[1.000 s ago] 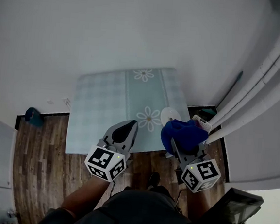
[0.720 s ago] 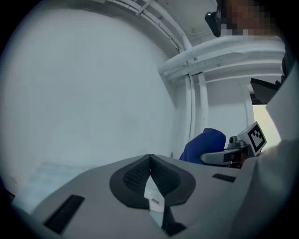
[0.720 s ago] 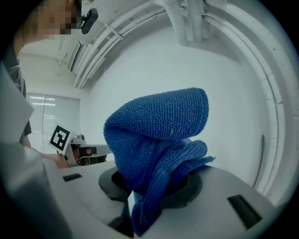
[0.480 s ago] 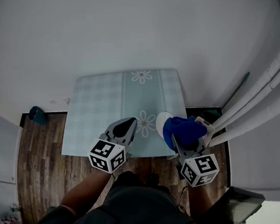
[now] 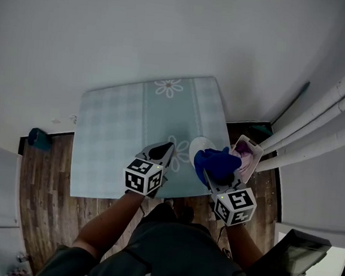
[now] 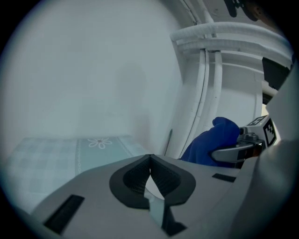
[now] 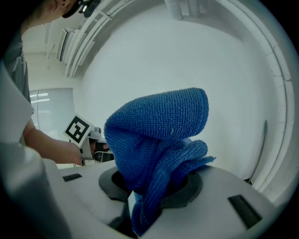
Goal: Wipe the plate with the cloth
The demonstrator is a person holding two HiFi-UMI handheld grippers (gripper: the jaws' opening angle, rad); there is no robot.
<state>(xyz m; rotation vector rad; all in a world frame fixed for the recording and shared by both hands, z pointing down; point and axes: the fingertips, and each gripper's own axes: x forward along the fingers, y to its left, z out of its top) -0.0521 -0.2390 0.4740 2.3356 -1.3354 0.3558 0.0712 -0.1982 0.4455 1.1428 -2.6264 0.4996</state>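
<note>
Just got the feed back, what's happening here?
A person holds a gripper in each hand over the table. The right gripper is shut on the blue cloth, which is bunched over the near side of the white plate by the table's right edge; whether it touches can't be told. The left gripper is shut and empty, just left of the plate.

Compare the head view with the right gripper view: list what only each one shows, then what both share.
Head view only: the white plate on the flowered tablecloth, and a pinkish container past the table's right edge.

Right gripper view only: the grip itself, the right gripper with its jaws closed on the lower folds of the blue cloth, plus a bright window behind.

Both: the blue cloth bunched in the right gripper, and the left gripper with its marker cube.
</note>
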